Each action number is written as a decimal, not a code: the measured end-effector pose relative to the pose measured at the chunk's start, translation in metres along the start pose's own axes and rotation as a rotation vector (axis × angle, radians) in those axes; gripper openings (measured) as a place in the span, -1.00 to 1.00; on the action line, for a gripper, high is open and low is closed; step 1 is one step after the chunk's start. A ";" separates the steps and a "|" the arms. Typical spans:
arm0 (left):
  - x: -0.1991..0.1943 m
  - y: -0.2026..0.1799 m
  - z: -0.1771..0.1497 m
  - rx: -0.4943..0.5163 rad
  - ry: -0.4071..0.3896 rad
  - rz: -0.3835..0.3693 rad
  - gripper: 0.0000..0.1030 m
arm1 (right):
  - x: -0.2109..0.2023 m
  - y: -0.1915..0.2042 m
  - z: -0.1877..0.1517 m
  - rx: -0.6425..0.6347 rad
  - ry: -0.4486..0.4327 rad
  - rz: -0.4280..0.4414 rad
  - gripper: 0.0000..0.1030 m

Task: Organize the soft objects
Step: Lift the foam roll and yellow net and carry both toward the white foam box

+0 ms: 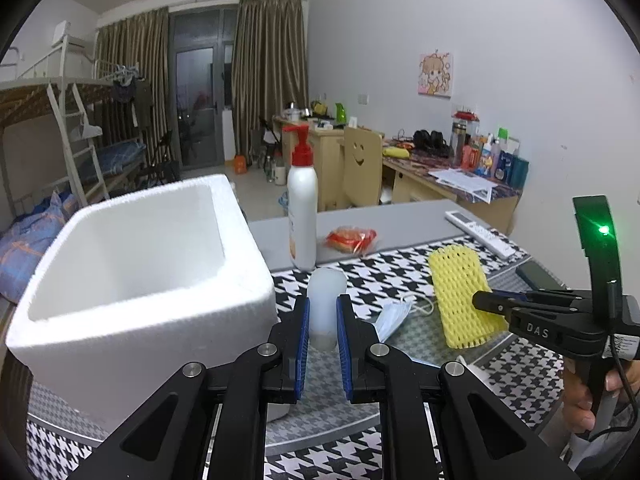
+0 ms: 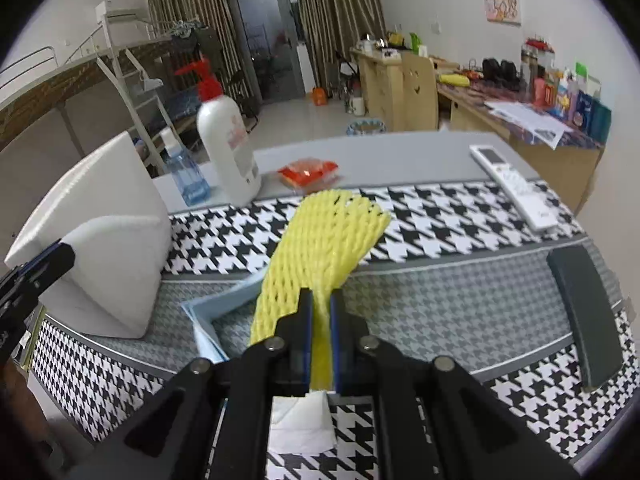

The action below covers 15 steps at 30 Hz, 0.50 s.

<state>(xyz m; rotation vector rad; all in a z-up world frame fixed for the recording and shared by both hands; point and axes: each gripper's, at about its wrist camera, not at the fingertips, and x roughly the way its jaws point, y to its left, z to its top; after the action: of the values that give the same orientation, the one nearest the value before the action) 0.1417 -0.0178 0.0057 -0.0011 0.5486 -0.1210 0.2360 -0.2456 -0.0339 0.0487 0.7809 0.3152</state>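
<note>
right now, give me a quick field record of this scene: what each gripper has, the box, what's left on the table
left gripper: shut on translucent soft bottle
right gripper: shut on yellow foam net, lifted off the cloth
foam box: open top, no contents visible, left of both grippers
face mask: lying on houndstooth cloth
also on table: pump bottle, red packet, remote
</note>
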 end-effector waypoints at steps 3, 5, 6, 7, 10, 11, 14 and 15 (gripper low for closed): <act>-0.003 0.000 0.003 0.006 -0.013 0.003 -0.72 | -0.009 0.004 0.005 -0.008 -0.029 0.001 -0.80; -0.004 0.000 0.006 0.007 -0.020 0.002 -0.72 | -0.013 0.006 0.008 -0.010 -0.045 -0.001 -0.80; -0.004 0.001 0.007 0.008 -0.023 0.003 -0.72 | -0.015 0.007 0.009 -0.012 -0.051 0.002 -0.80; -0.005 0.001 0.008 0.008 -0.026 0.003 -0.72 | -0.018 0.008 0.011 -0.016 -0.060 0.004 -0.80; -0.007 0.003 0.012 0.005 -0.035 0.002 -0.72 | -0.024 0.013 0.015 -0.023 -0.078 0.012 -0.80; -0.009 0.003 0.013 0.008 -0.042 0.005 -0.72 | -0.025 0.014 0.015 -0.025 -0.082 0.013 -0.80; -0.014 0.004 0.017 0.009 -0.057 0.002 -0.72 | -0.032 0.020 0.019 -0.038 -0.103 0.015 -0.80; -0.017 0.004 0.018 0.009 -0.065 0.004 -0.72 | -0.034 0.021 0.020 -0.039 -0.109 0.018 -0.80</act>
<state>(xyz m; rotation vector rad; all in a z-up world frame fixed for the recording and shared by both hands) 0.1372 -0.0126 0.0298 0.0049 0.4833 -0.1191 0.2217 -0.2338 0.0069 0.0355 0.6668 0.3419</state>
